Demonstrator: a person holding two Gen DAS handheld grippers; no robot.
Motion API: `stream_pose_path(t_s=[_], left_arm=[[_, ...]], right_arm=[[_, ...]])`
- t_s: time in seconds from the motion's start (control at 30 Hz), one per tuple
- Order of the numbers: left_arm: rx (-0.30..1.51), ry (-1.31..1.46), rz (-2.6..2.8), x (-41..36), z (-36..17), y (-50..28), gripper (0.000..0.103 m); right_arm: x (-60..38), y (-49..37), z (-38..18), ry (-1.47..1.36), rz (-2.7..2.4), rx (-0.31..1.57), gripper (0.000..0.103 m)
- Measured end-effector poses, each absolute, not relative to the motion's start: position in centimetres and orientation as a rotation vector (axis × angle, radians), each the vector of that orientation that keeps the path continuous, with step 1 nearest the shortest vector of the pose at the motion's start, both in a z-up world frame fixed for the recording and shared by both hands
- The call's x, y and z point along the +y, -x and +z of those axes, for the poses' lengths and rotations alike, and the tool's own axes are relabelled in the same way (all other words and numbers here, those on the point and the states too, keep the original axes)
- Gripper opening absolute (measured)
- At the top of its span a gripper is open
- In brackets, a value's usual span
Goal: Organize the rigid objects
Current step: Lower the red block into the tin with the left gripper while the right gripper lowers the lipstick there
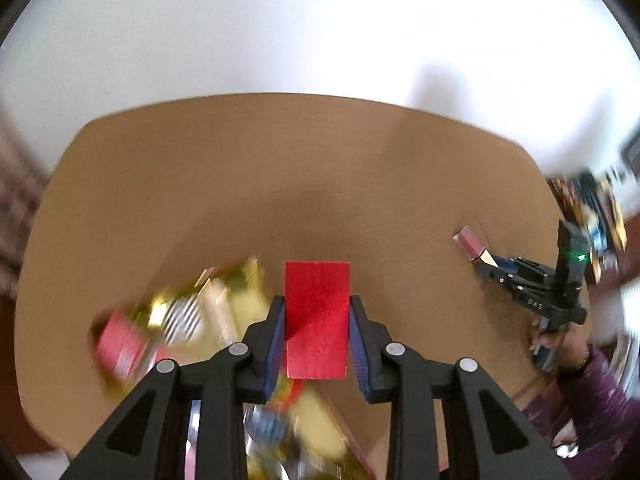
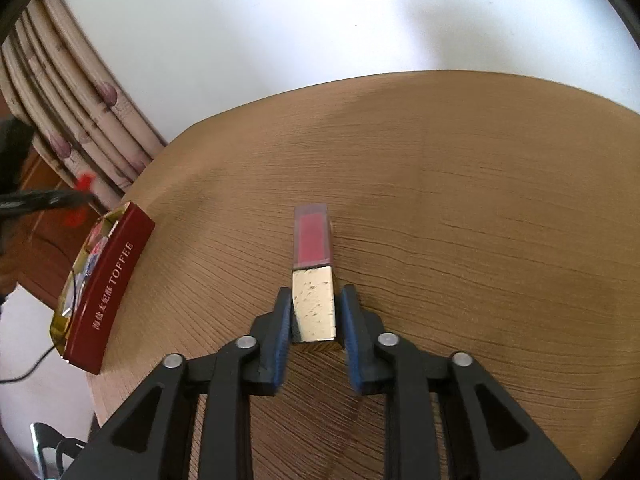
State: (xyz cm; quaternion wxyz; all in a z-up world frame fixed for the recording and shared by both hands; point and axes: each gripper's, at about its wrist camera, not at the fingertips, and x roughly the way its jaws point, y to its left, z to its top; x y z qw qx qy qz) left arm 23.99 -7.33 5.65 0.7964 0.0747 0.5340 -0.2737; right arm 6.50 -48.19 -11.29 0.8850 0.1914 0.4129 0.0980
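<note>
My left gripper (image 1: 317, 312) is shut on a red wooden block (image 1: 316, 320) and holds it above a blurred red and gold toffee box (image 1: 192, 320) with shiny contents. My right gripper (image 2: 315, 304) is shut on the gold cap of a pink lip gloss tube (image 2: 313, 272), which lies along the wooden table (image 2: 480, 220). The right gripper with the tube (image 1: 472, 245) also shows at the right of the left wrist view. The toffee box (image 2: 104, 292) stands at the table's left edge in the right wrist view.
A white wall rises behind the table. A patterned curtain (image 2: 80, 100) hangs at the left. A cluttered shelf (image 1: 592, 216) is at the far right. The person's arm in a purple sleeve (image 1: 580, 400) is at the lower right.
</note>
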Motion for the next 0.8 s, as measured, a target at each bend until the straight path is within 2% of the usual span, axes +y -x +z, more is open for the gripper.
stream_pose_path(t_s=[0.07,0.1,0.23,0.37,0.63,0.73,0.77,0.8], left_arm=[[1.154,-0.059,-0.518,-2.2,6.0,-21.9,0.03],[1.159,-0.036,-0.499,-1.2,6.8,-23.3,0.03],[1.185,0.018,-0.369,3.2,7.6,-18.5,0.03],[1.207,0.091,-0.334,3.5,4.4,-17.2,0.03],[1.222,0.039,-0.365,-3.4,-2.8,-13.7,0.03],[1.209,-0.006,-0.355,-4.3,-3.5,-13.3,0.031],[1.201,-0.015,-0.355,-4.6,-3.5,-13.1,0.033],[1.2,-0.013,-0.349,-4.6,-3.4,-12.9,0.036]], right_arm=[[-47.1,-6.6,-11.0,-0.345,0.226,0.865,0.052],[-46.4,-6.7,-10.8,-0.308,0.218,0.875,0.058],[-42.4,-7.5,-10.5,-0.06,0.151,0.945,0.07],[-41.9,-8.2,-10.3,-0.041,0.137,0.985,0.071],[-41.7,-10.2,-9.8,-0.087,0.157,1.093,0.071],[-41.5,-10.3,-9.7,-0.052,0.115,1.094,0.055],[-41.6,-10.2,-9.6,-0.051,0.106,1.089,0.044],[-41.9,-10.1,-9.5,-0.063,0.098,1.082,0.026]])
